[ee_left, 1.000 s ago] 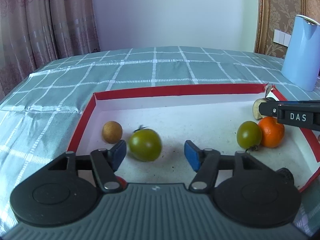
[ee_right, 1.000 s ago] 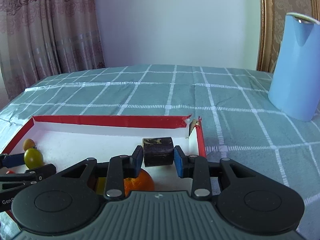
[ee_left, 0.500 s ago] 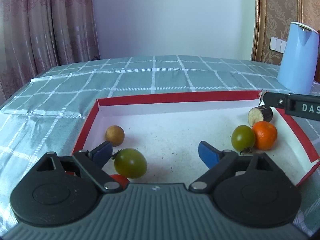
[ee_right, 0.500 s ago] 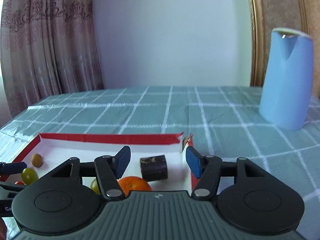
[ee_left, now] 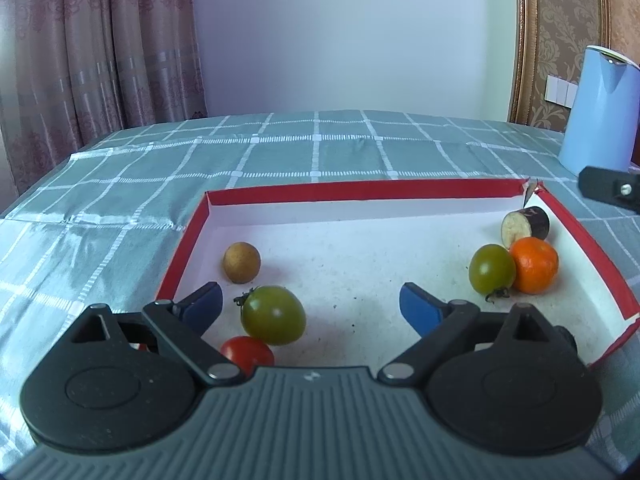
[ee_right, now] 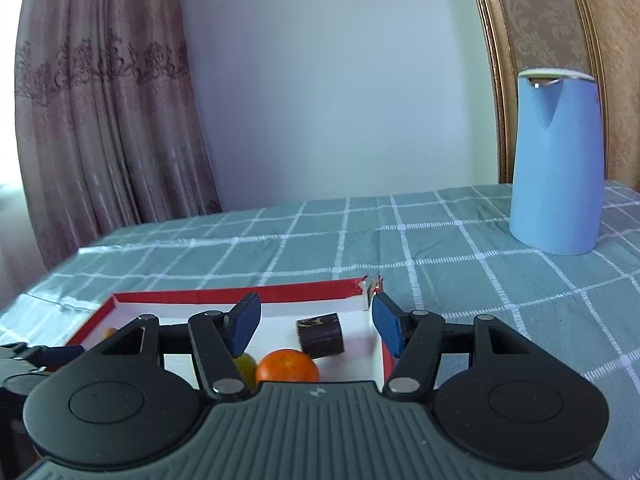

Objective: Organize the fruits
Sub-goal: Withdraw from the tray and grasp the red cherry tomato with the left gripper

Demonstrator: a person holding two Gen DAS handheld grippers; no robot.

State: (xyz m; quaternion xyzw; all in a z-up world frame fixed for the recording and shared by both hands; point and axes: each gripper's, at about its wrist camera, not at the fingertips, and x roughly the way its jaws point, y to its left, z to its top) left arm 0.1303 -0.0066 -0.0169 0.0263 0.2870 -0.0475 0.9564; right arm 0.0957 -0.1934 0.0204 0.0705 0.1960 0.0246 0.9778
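Observation:
A red-rimmed white box (ee_left: 360,190) holds the fruits. In the left wrist view a green tomato (ee_left: 273,315), a red tomato (ee_left: 247,354) and a small brown fruit (ee_left: 241,262) lie at its left. A second green tomato (ee_left: 492,269), an orange (ee_left: 534,265) and a dark eggplant piece (ee_left: 525,222) lie at its right. My left gripper (ee_left: 310,306) is open and empty above the box. My right gripper (ee_right: 316,326) is open and empty above the eggplant piece (ee_right: 321,334) and the orange (ee_right: 287,366).
A blue kettle (ee_right: 556,160) stands on the checked green tablecloth (ee_right: 440,248) at the back right, also in the left wrist view (ee_left: 596,112). Curtains (ee_left: 92,48) hang behind the table's left side. The right gripper's finger (ee_left: 610,188) shows at the right edge.
Both grippers opened and drew back and up. The left one let go of the green tomato, the right one of the eggplant piece; both now lie in the box.

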